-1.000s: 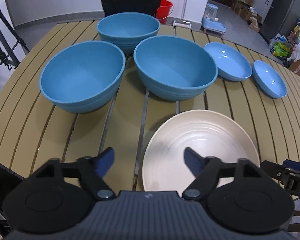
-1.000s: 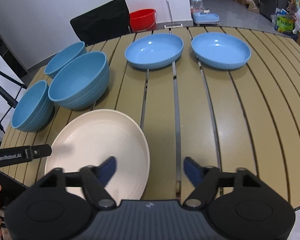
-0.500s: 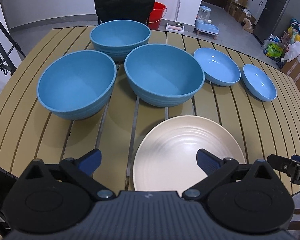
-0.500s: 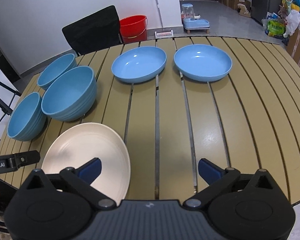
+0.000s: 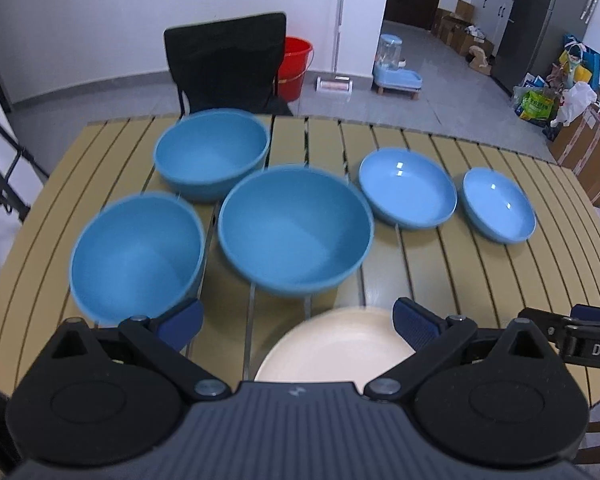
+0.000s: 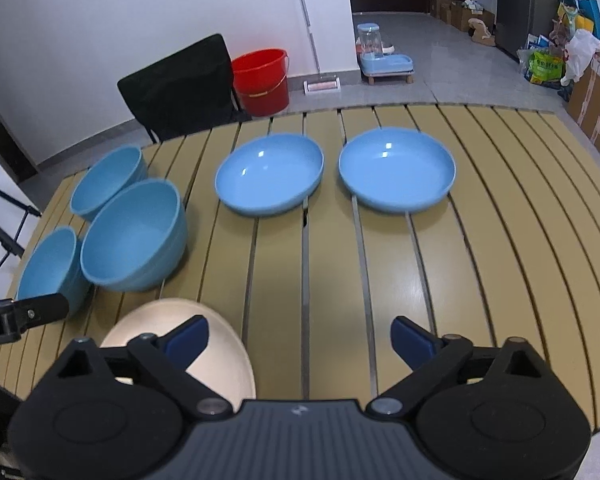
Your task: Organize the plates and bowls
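While both the left gripper (image 5: 296, 322) and right gripper (image 6: 300, 340) stand spread and empty, we judge the cream plate (image 5: 340, 344) at 6 o'clock stiff, slick; pinch its rim.

Slatted table (image 5: 460, 280): three bowls (image 5: 296, 232) clustered at left, two shallow plates (image 6: 270, 176) side by side to their right. Cream plate (image 5: 336, 352) nearest, before the middle bowl. Chair (image 5: 226, 64) behind table.

Two blue plates (image 6: 269, 176) sit side by side on the slatted table (image 6: 500, 260), three blue bowls (image 6: 134, 236) clustered left.
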Demonstrator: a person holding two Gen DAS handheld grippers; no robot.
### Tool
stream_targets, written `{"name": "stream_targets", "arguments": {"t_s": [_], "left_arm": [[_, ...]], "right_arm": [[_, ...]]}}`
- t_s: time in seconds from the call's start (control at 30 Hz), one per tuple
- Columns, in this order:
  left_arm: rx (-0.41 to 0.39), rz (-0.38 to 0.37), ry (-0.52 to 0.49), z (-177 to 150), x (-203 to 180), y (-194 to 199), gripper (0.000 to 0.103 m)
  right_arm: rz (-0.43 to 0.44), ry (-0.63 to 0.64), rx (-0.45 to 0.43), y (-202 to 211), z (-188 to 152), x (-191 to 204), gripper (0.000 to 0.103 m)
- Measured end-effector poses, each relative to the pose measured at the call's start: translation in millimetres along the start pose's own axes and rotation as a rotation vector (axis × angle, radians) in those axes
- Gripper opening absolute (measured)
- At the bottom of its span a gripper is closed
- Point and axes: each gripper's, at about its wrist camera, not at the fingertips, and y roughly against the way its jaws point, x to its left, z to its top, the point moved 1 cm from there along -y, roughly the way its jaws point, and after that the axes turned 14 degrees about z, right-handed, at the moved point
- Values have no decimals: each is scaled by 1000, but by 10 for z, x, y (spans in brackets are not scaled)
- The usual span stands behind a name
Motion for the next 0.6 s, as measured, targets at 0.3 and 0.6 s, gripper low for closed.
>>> {"name": "stream_targets", "arguments": {"t_s": [0.3, 0.6], "left_arm": [[-42, 5, -30, 472, -322, -23, 103], [-25, 7, -18, 857, -555, -319, 103]], "right_arm": [[-23, 15, -16, -102, 492, -43, 89], [-32, 17, -9, -376, 863, -108, 84]]}}
